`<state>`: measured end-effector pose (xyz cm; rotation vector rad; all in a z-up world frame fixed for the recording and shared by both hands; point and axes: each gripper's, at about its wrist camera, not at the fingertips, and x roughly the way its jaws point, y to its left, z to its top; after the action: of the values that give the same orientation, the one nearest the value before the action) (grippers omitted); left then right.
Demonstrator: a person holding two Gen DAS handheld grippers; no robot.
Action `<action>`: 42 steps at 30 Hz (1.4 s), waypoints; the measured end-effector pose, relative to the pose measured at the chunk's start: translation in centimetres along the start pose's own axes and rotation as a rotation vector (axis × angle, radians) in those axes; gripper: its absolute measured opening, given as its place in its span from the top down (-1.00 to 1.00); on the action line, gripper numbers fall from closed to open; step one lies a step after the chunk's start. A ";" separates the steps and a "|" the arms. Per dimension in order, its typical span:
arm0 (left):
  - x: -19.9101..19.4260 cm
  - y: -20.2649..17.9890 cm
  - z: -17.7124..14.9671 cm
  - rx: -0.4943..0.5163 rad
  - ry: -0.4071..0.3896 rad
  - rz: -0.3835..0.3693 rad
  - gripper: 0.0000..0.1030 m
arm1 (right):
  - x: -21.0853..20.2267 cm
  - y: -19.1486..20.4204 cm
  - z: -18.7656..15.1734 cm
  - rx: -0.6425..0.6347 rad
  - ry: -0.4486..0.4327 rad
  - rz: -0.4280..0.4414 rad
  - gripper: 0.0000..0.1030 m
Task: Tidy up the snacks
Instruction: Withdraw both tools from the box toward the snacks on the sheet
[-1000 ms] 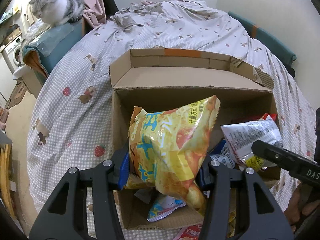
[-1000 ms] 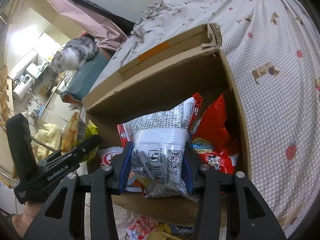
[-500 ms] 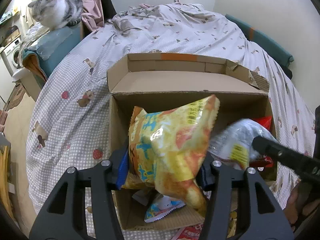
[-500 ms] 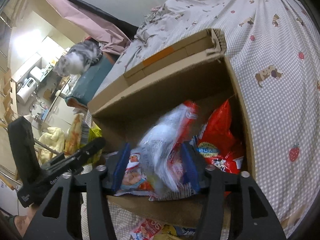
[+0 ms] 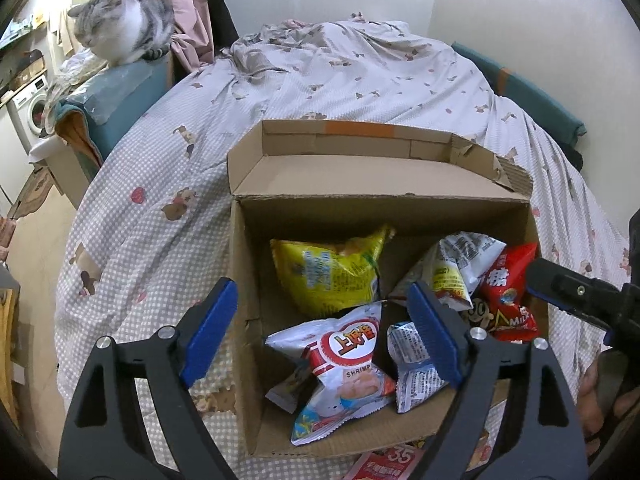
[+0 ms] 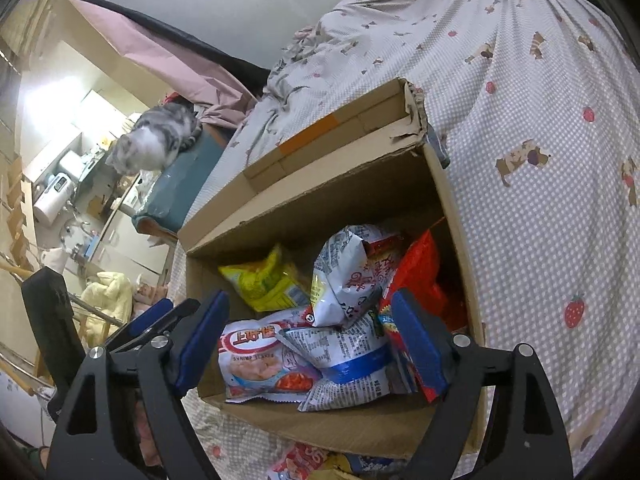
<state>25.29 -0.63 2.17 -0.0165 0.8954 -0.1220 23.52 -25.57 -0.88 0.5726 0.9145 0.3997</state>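
A bed (image 5: 168,184) under a checked cover printed with dogs and strawberries filled the room; on it sat an open cardboard box (image 5: 244,320), flaps folded back at its far edge; a grey and white cat (image 5: 120,26) crouched on a teal cushion off the bed's far left corner. Over the box's near edge hung the left gripper (image 5: 320,332), blue pads spread and the jaws opening, nothing pinched between them; the yellow bag (image 5: 328,276) lay loose on the box floor against the far wall, left of centre; nearer the front edge lay a white shrimp-flakes bag (image 5: 348,364), and beside it a white and blue bag (image 5: 412,372). The right gripper (image 6: 312,340) hung over the same near edge, its jaws opening too and clear of every packet; the white printed bag (image 6: 344,276) rested tilted on top of the pile, leaning on the red bags (image 6: 420,276) packed into the box's right corner. Outside the box, at its near edge on the cover, more packets (image 6: 300,464) lay; a person's fingers (image 5: 592,392) showed at the right of the left wrist view, behind the other tool.
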 end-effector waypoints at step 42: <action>-9.9 0.5 -7.3 -0.034 -0.026 -0.001 -0.64 | -10.2 -0.6 -9.1 0.020 0.035 -0.162 -0.66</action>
<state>13.48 1.27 5.25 -0.0503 0.8713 -0.1073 10.38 -29.02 0.67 0.5069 0.9925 0.2552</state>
